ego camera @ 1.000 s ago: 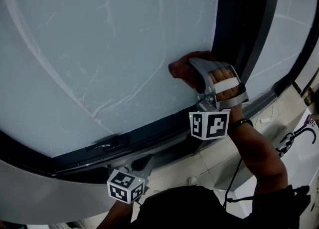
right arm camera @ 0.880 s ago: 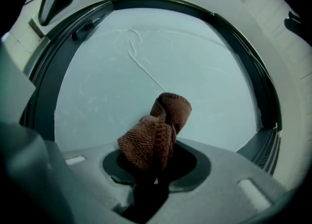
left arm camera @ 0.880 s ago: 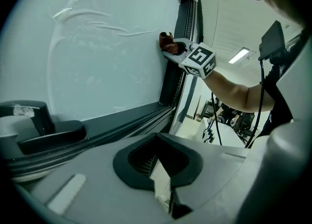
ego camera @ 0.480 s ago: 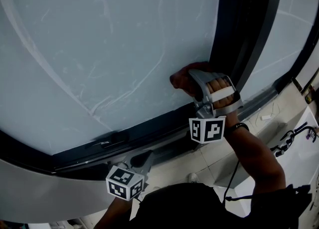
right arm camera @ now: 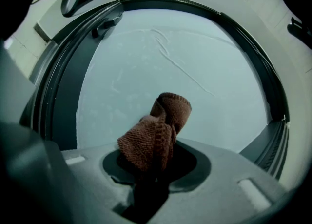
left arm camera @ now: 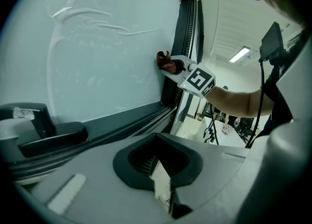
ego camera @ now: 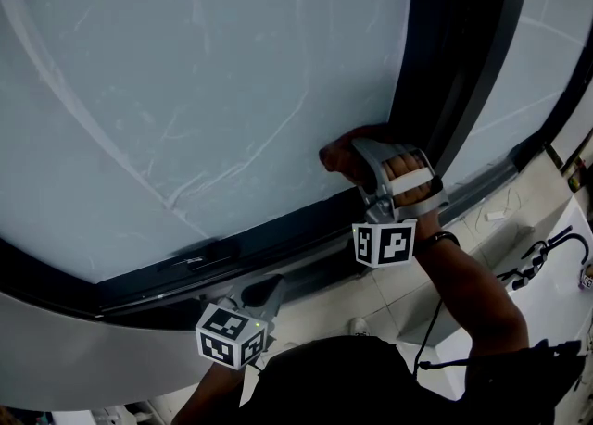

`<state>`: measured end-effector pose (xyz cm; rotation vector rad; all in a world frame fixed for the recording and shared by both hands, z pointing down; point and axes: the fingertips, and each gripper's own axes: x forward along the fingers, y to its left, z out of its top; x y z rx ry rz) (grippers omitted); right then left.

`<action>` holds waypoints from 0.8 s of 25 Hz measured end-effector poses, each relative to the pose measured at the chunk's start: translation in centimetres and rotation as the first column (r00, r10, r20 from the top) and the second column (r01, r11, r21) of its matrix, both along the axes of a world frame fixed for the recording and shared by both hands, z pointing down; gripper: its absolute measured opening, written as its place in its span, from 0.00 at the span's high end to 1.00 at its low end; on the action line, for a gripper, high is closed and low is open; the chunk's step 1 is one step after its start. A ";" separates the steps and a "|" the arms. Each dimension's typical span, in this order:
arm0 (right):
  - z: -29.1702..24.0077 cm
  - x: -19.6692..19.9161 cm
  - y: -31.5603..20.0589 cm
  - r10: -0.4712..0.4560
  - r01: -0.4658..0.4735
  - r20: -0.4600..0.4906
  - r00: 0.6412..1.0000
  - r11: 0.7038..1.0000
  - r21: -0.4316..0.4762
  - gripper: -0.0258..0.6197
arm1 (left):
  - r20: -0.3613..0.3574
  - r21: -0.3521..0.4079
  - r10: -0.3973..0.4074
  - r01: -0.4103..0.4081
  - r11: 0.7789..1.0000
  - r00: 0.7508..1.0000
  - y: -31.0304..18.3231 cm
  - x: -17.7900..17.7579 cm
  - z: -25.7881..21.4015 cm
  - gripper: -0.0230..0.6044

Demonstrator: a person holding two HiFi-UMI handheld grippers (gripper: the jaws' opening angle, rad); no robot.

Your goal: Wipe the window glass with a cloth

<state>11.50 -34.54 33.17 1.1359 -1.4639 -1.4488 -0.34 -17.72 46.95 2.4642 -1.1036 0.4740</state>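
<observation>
The right gripper (ego camera: 369, 166) pinches the cloth (right arm camera: 155, 135) against the glass (ego camera: 204, 71), centre-right beside the frame (ego camera: 445, 53). The loose bunch may snag on the frame and pull free. Lower left, the left gripper (ego camera: 269, 292) is closed and empty.

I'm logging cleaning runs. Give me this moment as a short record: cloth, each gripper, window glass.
cloth: brown, bunched, pressed to the window glass beside the dark frame
right gripper: shut on cloth
left gripper: shut, empty, below the frame, off the pane
window glass: pale streaks visible
</observation>
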 end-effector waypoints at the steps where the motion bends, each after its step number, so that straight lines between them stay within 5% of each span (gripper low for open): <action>1: 0.3 0.0 0.0 0.000 0.000 -0.003 1.000 1.000 -0.007 0.80 | 0.001 -0.002 0.001 -0.001 1.000 1.000 0.0 0.1 0.0 0.94; 20: 8.4 0.3 0.0 0.017 -0.026 -0.067 0.998 0.989 -0.144 0.80 | 0.005 -0.009 -0.010 0.010 1.000 1.000 0.3 -0.3 0.3 0.94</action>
